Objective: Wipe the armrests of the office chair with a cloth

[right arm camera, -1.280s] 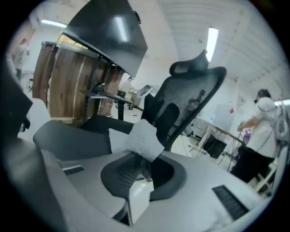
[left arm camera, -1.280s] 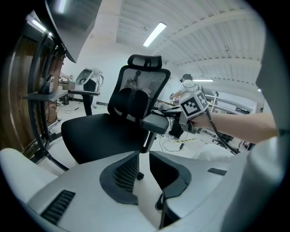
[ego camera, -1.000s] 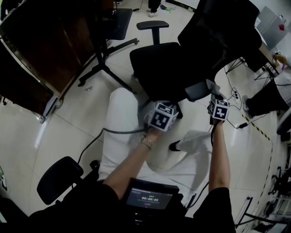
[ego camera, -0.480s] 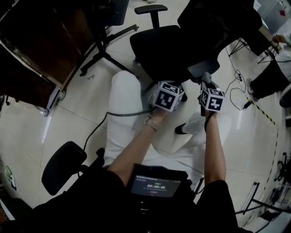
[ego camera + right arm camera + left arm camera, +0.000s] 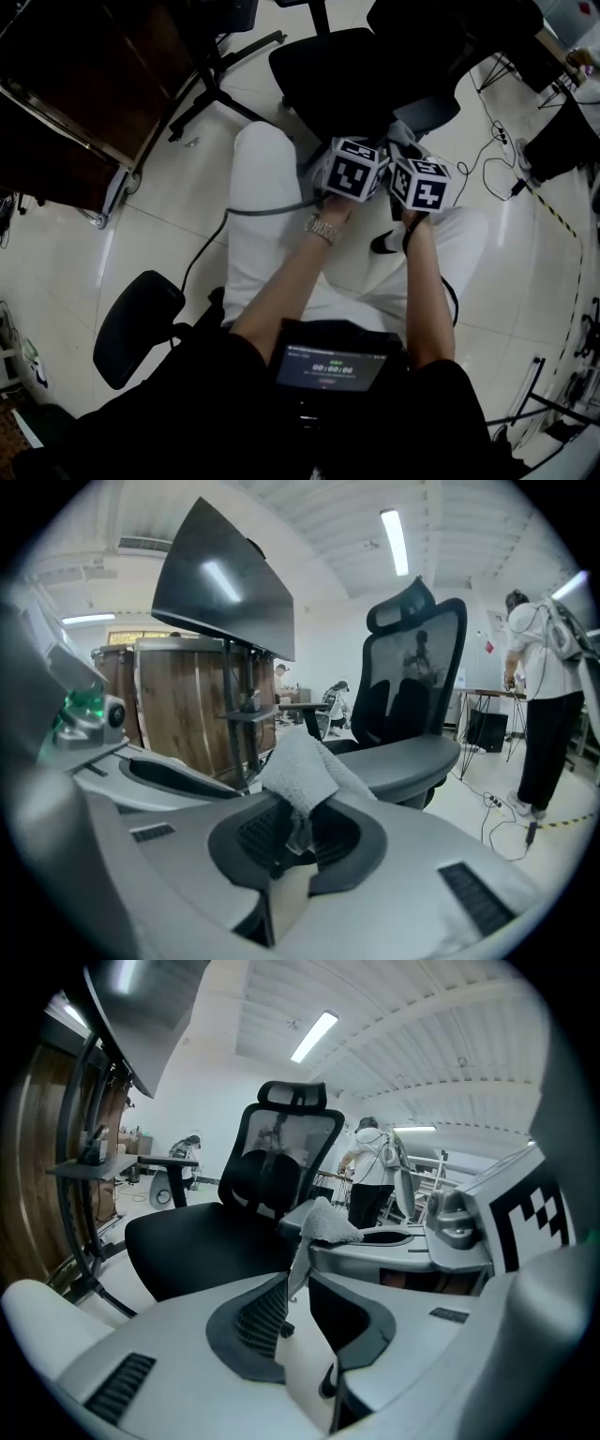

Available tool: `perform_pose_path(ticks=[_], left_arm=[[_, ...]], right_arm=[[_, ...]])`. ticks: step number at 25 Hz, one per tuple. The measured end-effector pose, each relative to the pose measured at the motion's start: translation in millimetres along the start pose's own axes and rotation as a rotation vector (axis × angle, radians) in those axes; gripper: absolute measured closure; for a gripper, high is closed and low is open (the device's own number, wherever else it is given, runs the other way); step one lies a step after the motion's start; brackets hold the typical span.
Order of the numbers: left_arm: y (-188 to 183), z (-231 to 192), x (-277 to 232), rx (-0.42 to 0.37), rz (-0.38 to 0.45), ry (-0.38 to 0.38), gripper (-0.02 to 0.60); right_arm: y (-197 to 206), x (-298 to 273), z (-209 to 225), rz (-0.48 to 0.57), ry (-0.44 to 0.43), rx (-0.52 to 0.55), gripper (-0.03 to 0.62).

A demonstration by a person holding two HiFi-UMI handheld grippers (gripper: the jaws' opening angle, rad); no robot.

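In front of the black mesh-backed office chair [image 5: 347, 75], the two grippers sit side by side, nearly touching, over the person's white trousers [image 5: 258, 197]. The right gripper [image 5: 419, 183] lies at 6 o'clock from the chair's grey padded armrest [image 5: 429, 112] and near it. The left gripper [image 5: 356, 167] is just at its 9 o'clock.

In the right gripper view, the right gripper [image 5: 298, 822] is clenched on a pale grey terry cloth [image 5: 300, 766]. A fold is pinched between the ribbed pads and the rest bunches up above the tips. The armrest [image 5: 422, 752] lies at 2 o'clock behind the cloth; whether the two touch cannot be told.

In the left gripper view, the left gripper [image 5: 292, 1283] has its jaws narrowly apart, with pale floor showing in the gap and nothing between the pads. The cloth [image 5: 328, 1224] shows at 12 o'clock beyond the tips. A tail of it hangs down towards them, and contact there cannot be made out.

A dark wood-panelled table [image 5: 84, 84] stands at 10 o'clock in the head view. A person in a white top [image 5: 548, 667] stands at 3 o'clock in the right gripper view.
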State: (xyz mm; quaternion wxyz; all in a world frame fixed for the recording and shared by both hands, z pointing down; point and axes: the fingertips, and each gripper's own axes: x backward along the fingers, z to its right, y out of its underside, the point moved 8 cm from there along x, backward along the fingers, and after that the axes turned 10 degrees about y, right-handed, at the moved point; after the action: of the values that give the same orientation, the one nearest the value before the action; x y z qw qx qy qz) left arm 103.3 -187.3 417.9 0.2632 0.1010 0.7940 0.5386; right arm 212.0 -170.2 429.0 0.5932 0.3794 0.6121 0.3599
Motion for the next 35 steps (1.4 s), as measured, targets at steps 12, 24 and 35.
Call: perform_pose_path(ticks=[12, 24, 35], left_arm=[[-4.2, 2.0, -0.2, 0.001, 0.023, 0.003, 0.517], [-1.2, 1.1, -1.3, -0.001, 0.018, 0.003, 0.517], [2.0, 3.5, -7.3, -0.007, 0.007, 0.006, 0.518]], right_arm=[[20.7, 17.5, -15.5, 0.014, 0.096, -0.159, 0.559], [31.2, 20.3, -11.6, -0.006, 0.116, -0.170, 0.560], [34.3, 20.9, -3.0, -0.077, 0.138, -0.188, 0.560]])
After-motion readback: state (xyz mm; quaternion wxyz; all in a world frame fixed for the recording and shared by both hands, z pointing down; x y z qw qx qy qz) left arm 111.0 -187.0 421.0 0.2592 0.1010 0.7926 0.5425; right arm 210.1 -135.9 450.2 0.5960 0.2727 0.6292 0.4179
